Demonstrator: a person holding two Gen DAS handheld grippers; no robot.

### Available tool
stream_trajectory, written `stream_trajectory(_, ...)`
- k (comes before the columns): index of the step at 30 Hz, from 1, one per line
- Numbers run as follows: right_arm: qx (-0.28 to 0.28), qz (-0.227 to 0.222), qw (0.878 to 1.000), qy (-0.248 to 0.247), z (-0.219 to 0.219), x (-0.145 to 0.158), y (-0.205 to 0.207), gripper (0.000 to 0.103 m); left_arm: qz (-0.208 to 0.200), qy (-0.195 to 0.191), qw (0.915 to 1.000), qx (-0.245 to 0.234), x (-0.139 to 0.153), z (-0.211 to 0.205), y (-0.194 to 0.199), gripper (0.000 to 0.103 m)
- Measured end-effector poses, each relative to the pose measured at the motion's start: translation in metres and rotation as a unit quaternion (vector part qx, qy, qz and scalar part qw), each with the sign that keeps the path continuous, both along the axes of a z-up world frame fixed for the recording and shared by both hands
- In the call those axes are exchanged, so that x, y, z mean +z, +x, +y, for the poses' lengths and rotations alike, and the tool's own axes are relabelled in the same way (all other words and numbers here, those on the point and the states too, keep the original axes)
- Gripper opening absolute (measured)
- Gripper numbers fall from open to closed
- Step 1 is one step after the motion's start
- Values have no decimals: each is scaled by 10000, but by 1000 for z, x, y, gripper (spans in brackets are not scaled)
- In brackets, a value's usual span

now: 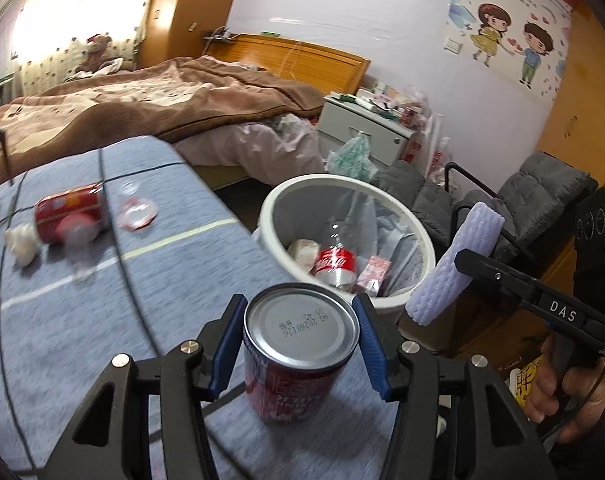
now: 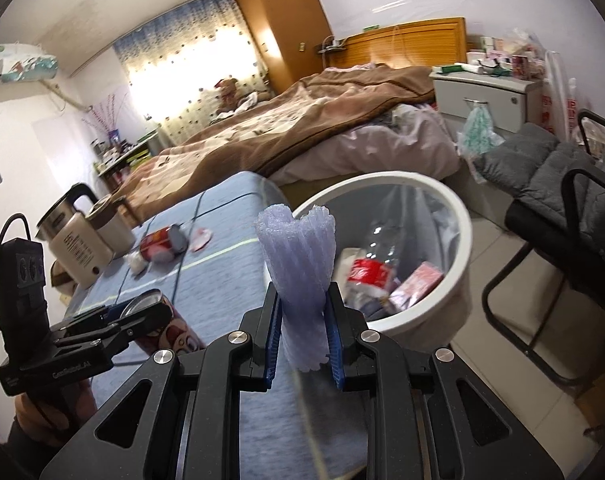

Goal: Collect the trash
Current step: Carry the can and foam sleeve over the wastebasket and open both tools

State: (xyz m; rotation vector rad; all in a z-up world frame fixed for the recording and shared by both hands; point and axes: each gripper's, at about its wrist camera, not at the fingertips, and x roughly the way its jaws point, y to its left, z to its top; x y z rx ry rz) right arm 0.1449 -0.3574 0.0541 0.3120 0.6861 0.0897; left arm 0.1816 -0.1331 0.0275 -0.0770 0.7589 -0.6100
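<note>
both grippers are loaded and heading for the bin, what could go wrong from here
1. The red can in the left gripper is over the table edge, not yet over the white trash bin; released now, it would likely miss.
2. The purple foam net in the right gripper is light and could land on the rim.
3. The two grippers are close together and may collide over the bin.

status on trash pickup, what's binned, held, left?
Binned: cola bottle and wrappers lie in the white bin. In hand: left gripper clamps a red can; right gripper pinches a purple foam net, both near the bin. Left on the table: crushed can, plastic lid, tissue wad.
</note>
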Motion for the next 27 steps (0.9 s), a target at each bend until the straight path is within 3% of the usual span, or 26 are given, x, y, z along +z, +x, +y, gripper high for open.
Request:
stream_trajectory(17, -294, -60, 9995, -32, -30, -4, 24, 22, -213, -195, 9988, -401, 29, -58, 50, 55)
stream_trajectory(27, -375, 120, 9992, -109, -37, -18, 44, 22, -62, -132, 9987, -498, 14, -86, 75, 55)
